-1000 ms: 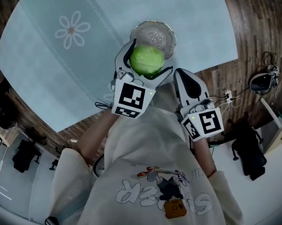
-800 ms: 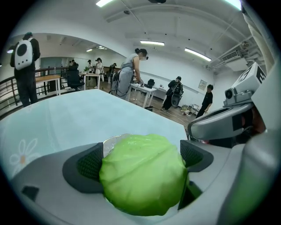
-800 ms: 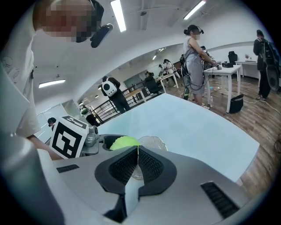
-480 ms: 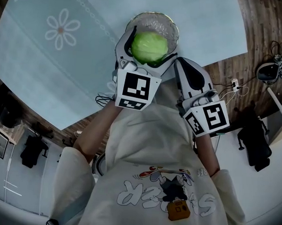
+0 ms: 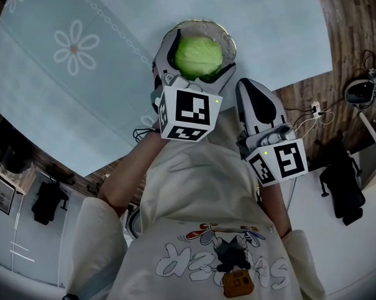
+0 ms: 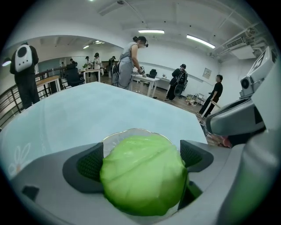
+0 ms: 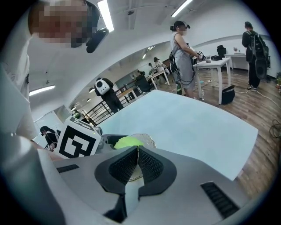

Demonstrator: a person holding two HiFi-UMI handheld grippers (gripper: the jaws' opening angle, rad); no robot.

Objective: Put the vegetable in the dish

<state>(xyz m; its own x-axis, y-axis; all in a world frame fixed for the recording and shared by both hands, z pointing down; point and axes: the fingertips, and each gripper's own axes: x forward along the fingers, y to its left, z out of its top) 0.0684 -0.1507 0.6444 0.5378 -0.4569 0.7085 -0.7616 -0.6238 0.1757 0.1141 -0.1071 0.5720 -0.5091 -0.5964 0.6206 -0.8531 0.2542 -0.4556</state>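
A round green cabbage (image 5: 197, 56) sits between the jaws of my left gripper (image 5: 196, 58), which is shut on it. It hangs over a clear glass dish (image 5: 224, 40) on the light blue tablecloth; the cabbage hides most of the dish. In the left gripper view the cabbage (image 6: 142, 173) fills the gap between the dark pads, and the dish rim (image 6: 127, 133) shows just beyond it. My right gripper (image 5: 255, 106) hangs near the table's edge, to the right of the left one, shut with nothing in it. In the right gripper view its pads (image 7: 137, 163) meet, with the cabbage (image 7: 126, 141) behind them.
The light blue tablecloth (image 5: 85, 79) with white flower prints covers the table. Wooden floor (image 5: 355, 35) and cables lie to the right of the table. Several people and desks (image 6: 145, 79) stand far behind the table.
My left gripper has carried the cabbage farther forward, so it covers more of the dish. The right gripper has stayed in much the same place.
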